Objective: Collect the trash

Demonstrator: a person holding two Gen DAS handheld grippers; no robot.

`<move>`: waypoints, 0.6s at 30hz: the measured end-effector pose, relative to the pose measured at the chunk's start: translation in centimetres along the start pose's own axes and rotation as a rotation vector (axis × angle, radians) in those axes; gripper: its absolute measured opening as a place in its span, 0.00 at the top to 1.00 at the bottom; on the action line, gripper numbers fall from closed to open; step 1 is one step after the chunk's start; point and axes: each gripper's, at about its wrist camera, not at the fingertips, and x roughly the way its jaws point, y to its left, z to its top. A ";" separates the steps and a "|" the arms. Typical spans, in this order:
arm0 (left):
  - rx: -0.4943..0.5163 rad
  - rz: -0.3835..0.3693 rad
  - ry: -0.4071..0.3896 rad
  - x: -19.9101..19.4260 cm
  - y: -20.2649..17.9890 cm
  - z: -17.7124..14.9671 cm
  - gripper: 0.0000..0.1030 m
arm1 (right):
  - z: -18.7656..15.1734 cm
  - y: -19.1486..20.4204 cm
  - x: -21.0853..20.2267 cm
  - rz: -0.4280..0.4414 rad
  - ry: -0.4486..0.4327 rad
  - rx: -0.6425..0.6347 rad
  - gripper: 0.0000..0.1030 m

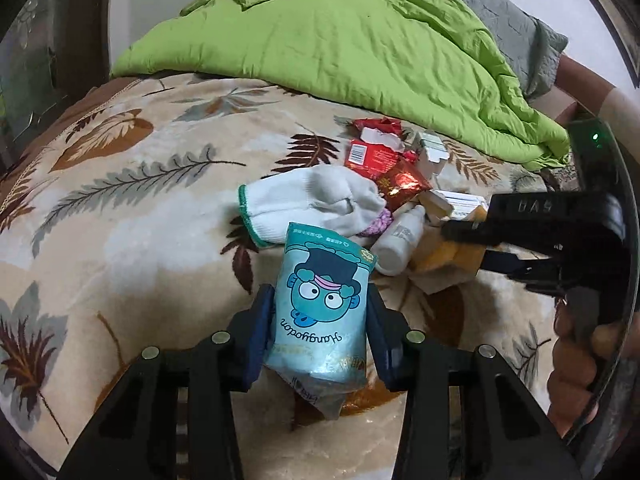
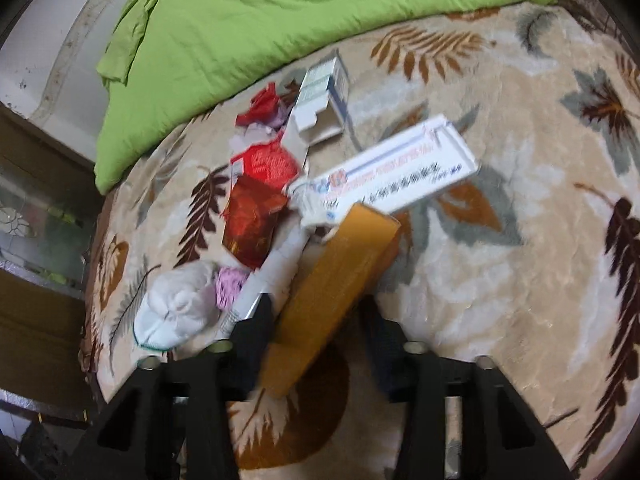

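Note:
My left gripper (image 1: pixel 318 312) is shut on a light-blue cartoon snack packet (image 1: pixel 322 308), held above the leaf-patterned blanket (image 1: pixel 132 216). Beyond it lies the trash pile: a white glove (image 1: pixel 308 200), red wrappers (image 1: pixel 380 160), a white bottle (image 1: pixel 400 240) and small boxes (image 1: pixel 432 152). My right gripper (image 2: pixel 316 312) has its jaws around a long orange box (image 2: pixel 336 292), the left finger touching it and a gap on the right. It enters the left wrist view from the right (image 1: pixel 472 236). A white printed box (image 2: pixel 392 172) lies just beyond the orange box.
A crumpled green duvet (image 1: pixel 340 48) covers the back of the bed. A grey pillow (image 1: pixel 516 32) lies behind it. An open white carton (image 2: pixel 320 108), a red foil packet (image 2: pixel 252 224) and a pink item (image 2: pixel 230 284) sit in the pile. Wooden furniture (image 2: pixel 36 320) stands at the left.

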 end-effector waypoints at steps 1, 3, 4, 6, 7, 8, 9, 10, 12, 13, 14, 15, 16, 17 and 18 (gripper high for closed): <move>0.005 0.001 -0.004 -0.1 -0.1 0.0 0.58 | -0.2 -0.1 -0.2 -0.004 -0.008 -0.008 0.60; 0.015 -0.006 -0.009 -0.2 -0.4 -0.1 0.58 | -0.9 -0.3 -1.1 -0.004 -0.031 -0.030 0.67; 0.021 -0.007 -0.011 -0.2 -0.6 -0.1 0.58 | -1.1 -0.4 -1.4 0.008 -0.036 -0.041 0.68; 0.035 -0.009 -0.021 -0.4 -0.9 -0.1 0.58 | -1.9 -0.5 -2.4 0.032 -0.059 -0.075 0.71; 0.044 -0.013 -0.026 -0.5 -1.1 -0.2 0.58 | -2.3 -0.5 -3.0 0.048 -0.077 -0.093 0.73; 0.052 -0.014 -0.033 -0.7 -1.2 -0.2 0.58 | -2.8 -0.5 -3.8 0.062 -0.098 -0.119 0.74; 0.061 -0.014 -0.040 -0.9 -1.4 -0.3 0.58 | -3.5 -0.4 -4.8 0.060 -0.129 -0.162 0.76; 0.070 -0.016 -0.049 -1.2 -1.6 -0.4 0.58 | -4.2 -0.3 -5.9 0.055 -0.163 -0.205 0.77; 0.079 -0.017 -0.063 -1.7 -1.9 -0.7 0.58 | -5.5 -0.2 -7.7 0.058 -0.221 -0.279 0.77; 0.083 -0.018 -0.067 -1.9 -2.0 -0.8 0.58 | -6.1 -0.1 -8.5 0.046 -0.244 -0.308 0.77; 0.086 -0.019 -0.071 -2.1 -2.1 -1.0 0.58 | -6.8 -0.1 -9.2 0.038 -0.267 -0.332 0.77; 0.090 -0.015 -0.076 -2.2 -2.3 -1.2 0.58 | -7.4 -0.2 -9.9 0.041 -0.287 -0.350 0.77; 0.096 -0.011 -0.083 -2.5 -2.5 -1.3 0.58 | -8.1 -0.2 -10.6 0.047 -0.305 -0.366 0.77; 0.103 -0.011 -0.090 -2.7 -2.7 -1.5 0.58 | -8.6 -0.2 -11.0 0.044 -0.320 -0.378 0.77; 0.108 -0.007 -0.095 -2.8 -2.9 -1.6 0.58 | -9.3 -0.2 -11.5 0.040 -0.336 -0.391 0.77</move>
